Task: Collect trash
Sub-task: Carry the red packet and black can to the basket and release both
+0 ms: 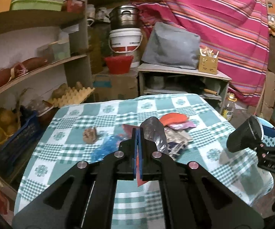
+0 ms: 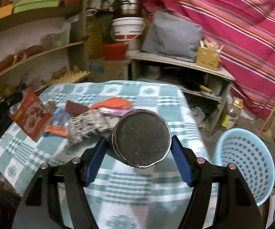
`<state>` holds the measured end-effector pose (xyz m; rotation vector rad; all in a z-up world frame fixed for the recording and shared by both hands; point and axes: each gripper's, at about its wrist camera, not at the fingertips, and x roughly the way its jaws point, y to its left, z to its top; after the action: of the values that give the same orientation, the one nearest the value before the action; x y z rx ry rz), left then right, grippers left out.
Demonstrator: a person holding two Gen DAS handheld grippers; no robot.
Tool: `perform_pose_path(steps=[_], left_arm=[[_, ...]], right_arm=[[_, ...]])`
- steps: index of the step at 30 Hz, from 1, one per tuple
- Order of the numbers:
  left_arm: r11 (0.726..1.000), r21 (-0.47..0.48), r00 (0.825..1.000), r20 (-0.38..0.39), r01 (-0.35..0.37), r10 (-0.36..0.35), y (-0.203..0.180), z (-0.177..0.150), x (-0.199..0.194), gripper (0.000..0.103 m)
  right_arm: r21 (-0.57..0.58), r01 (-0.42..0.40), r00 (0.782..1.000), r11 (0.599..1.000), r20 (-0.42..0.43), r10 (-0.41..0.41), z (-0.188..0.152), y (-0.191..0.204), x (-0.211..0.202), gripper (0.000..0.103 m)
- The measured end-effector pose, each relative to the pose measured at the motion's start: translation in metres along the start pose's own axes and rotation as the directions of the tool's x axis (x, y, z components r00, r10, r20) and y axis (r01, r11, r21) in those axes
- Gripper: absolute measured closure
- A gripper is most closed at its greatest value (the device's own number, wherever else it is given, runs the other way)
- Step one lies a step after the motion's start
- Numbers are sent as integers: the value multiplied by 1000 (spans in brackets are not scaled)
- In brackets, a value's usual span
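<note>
Right tool (image 2: 140, 148) clamping black can (image 2: 141, 139), left tool (image 1: 138, 133) pinching red packet (image 2: 31, 119)

right gripper (image 2: 140, 145) clamps a dark round can (image 2: 141, 140) above the checked tablecloth (image 2: 156, 99); wrappers (image 2: 88, 124) heaped left, light blue basket (image 2: 246, 164) right.

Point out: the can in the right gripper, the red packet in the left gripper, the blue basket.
can (image 2: 141, 140), right wrist view, on its dark round end face
red packet (image 2: 31, 119), right wrist view, on its printed front
blue basket (image 2: 249, 159), right wrist view, on its perforated inner wall
</note>
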<state>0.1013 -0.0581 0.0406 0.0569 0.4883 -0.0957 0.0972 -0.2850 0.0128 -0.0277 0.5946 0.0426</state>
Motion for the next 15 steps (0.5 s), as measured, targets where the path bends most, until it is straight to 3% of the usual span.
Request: perform_pose_path(steps=[8,15], left_arm=[[998,36,998,11,56,-56,-49,18,6,103],[986,60,987,38,154,-157,-109,43,8,103]], right_arm=[[98,93,995,991,31,-97,6,-81,-27,35],[205,217,972,954,45,-231,10,-170,-58,35]])
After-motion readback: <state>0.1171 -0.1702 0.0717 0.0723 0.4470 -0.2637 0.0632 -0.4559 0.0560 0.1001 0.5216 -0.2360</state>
